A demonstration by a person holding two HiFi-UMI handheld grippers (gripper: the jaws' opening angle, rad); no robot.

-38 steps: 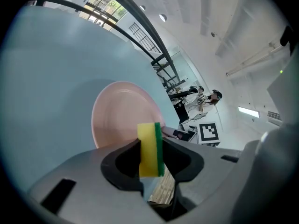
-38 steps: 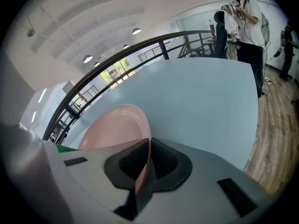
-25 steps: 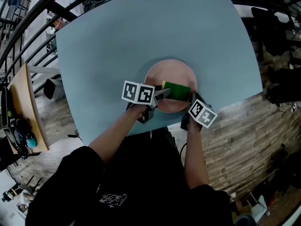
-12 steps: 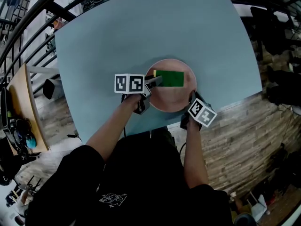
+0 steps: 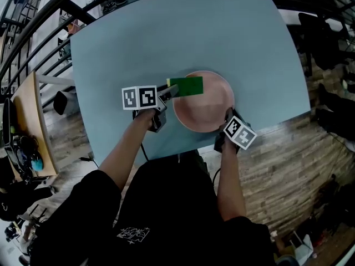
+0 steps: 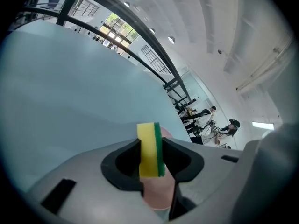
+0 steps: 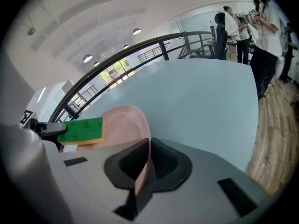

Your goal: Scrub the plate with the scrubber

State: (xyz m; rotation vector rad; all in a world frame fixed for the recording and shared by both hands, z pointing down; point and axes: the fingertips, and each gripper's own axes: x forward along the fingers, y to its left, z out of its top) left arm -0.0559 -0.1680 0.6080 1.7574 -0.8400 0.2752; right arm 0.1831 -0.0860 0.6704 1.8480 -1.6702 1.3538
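Pink plate (image 5: 208,107) is sitting on the blue-grey table (image 5: 166,32), near the edge closest to the person. The right gripper (image 5: 228,115) is pinching the plate's near-right rim, its jaws squeezing the thin edge between them. The left gripper (image 5: 168,91) is clamping one end of the scrubber (image 5: 187,85) — yellow foam against one jaw, green pad against the other. The scrubber is lying green face up across the plate's far-left rim, its held end sticking out past the plate over the table.

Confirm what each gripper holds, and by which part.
Left gripper clamps the sponge by one short end, across its thickness. Right gripper pinches the plate by its near rim.
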